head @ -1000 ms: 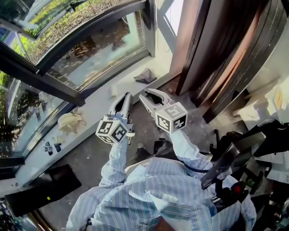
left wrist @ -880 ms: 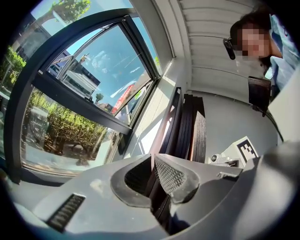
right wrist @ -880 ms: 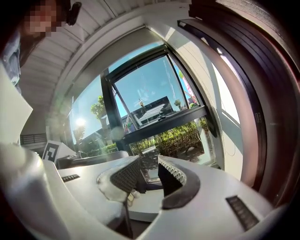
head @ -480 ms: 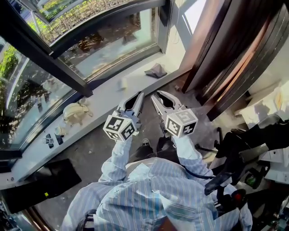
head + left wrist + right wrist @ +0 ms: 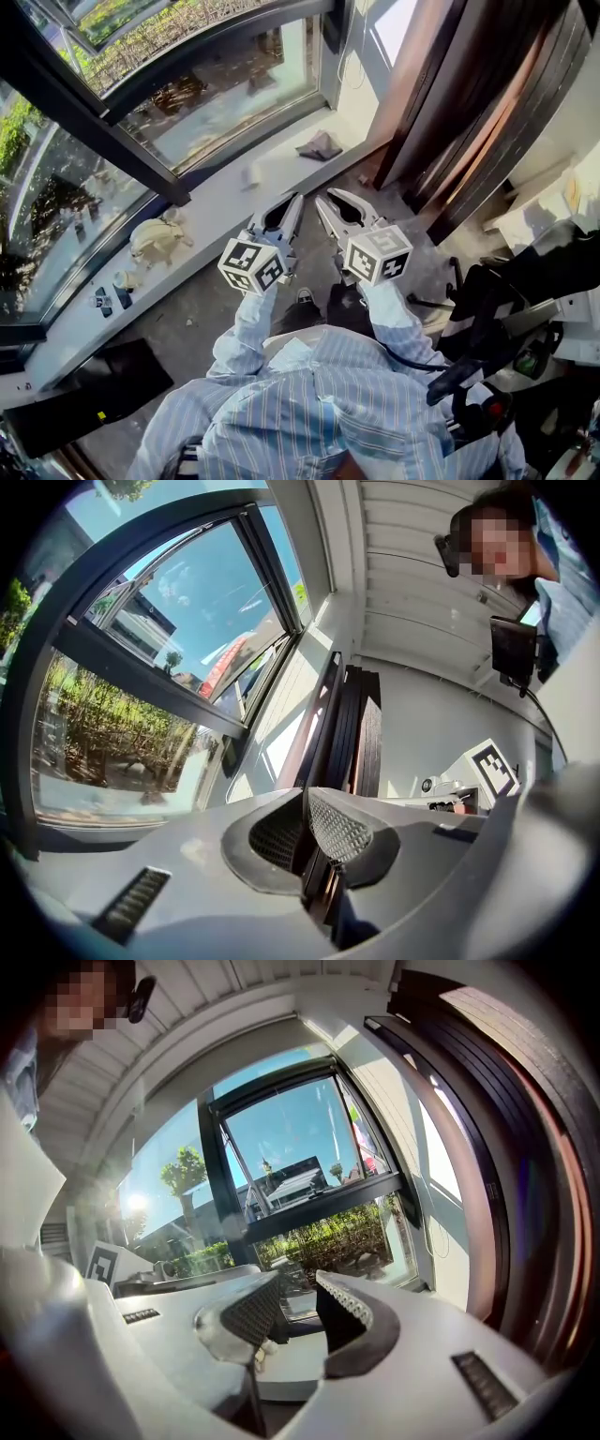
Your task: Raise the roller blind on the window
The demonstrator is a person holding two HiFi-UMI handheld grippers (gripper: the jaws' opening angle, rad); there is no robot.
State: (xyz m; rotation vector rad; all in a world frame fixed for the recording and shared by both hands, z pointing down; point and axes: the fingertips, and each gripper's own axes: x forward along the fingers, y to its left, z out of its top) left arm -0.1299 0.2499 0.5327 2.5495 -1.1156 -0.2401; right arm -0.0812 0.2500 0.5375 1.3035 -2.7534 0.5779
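**A:** Jaws, quick.

**B:** The left gripper is pinched together with nothing in it. The right gripper has its jaws apart and the gap is bare. Both are held up side by side in front of the person, well apart from the window.

**A:** Where's the blind?

**B:** No fabric crosses any pane shown, and the glass is bare up to the frame top. The pale band above the frame may be the blind rolled up, but I can't tell. A thin cord hangs on the wall just right of the frame, and neither gripper touches it. As far as I can see, the window lies as the task wants.

**A:** How to do this bit well?

**B:** My read is there's nothing to grip here. Hold both grippers level and clear of the cord so the blind gets no stray tug.

**A:** Edges, room?

**B:** The sill runs along the far left, with a grey rag and a cream bundle on it. The brown panels stand on the right, near the right gripper's side. There's black gear at the near right. Open floor lies straight ahead, between the sill and the panels.
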